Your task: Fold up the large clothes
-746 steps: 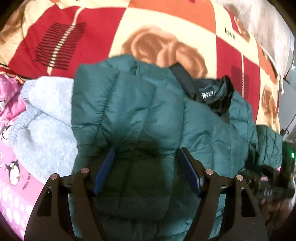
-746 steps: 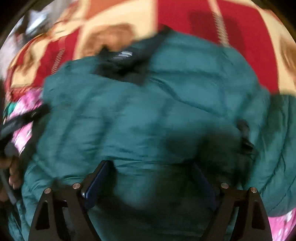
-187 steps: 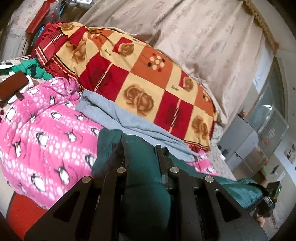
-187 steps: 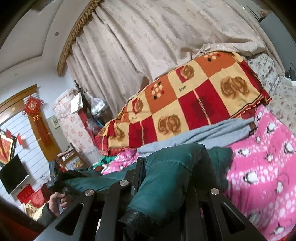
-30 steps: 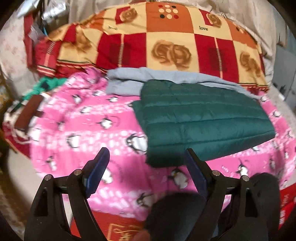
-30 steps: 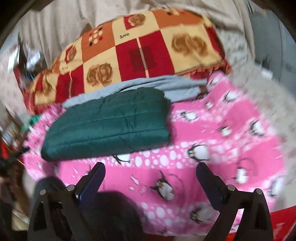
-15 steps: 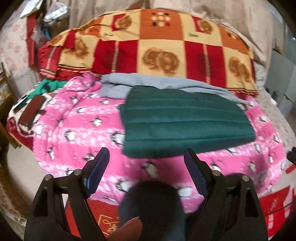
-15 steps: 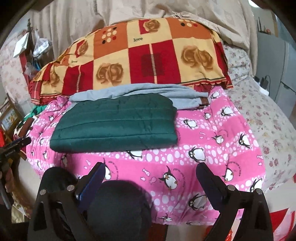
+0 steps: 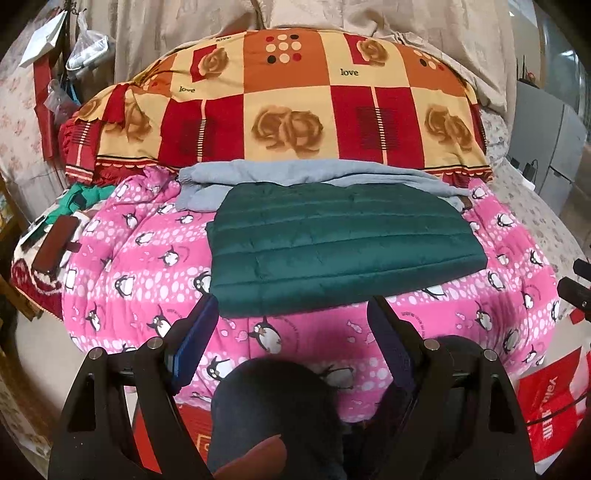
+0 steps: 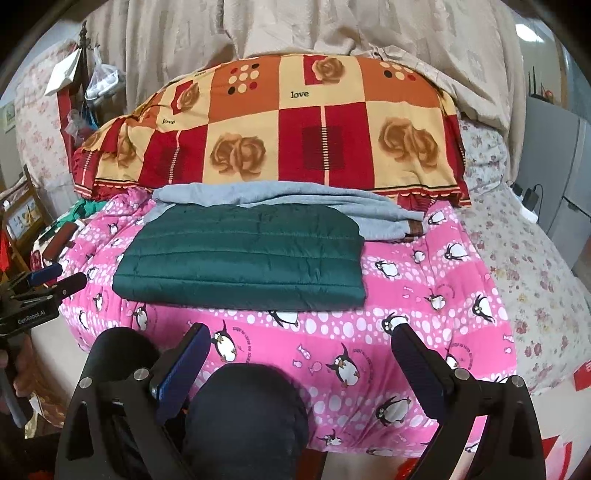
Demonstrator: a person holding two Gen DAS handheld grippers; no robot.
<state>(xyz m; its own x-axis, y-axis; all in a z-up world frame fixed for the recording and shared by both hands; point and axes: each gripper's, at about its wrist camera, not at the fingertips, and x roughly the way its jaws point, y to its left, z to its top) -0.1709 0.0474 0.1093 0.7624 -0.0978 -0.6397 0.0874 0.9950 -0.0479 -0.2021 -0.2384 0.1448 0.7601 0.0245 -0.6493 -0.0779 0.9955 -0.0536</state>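
Observation:
A dark green quilted jacket (image 9: pixel 340 243) lies folded into a flat rectangle on the pink penguin blanket (image 9: pixel 147 258); it also shows in the right wrist view (image 10: pixel 243 254). A folded grey garment (image 9: pixel 314 177) lies just behind it, also in the right wrist view (image 10: pixel 295 201). My left gripper (image 9: pixel 291 325) is open and empty, held back from the bed's front edge. My right gripper (image 10: pixel 299 349) is open and empty, also back from the bed. The left gripper (image 10: pixel 55 277) shows at the left edge of the right wrist view.
A red, orange and cream checked quilt (image 9: pixel 295 107) is piled behind the clothes. The person's dark-clad knee (image 9: pixel 273 413) is below the fingers. A brown flat object (image 9: pixel 51 243) lies at the bed's left side. Beige curtains (image 10: pixel 295 26) hang behind. Red bag (image 9: pixel 546 402) on the floor.
Both grippers have drawn back slightly and centred on the bed. The folded green jacket lies still, released since the earlier frames when both grippers held it.

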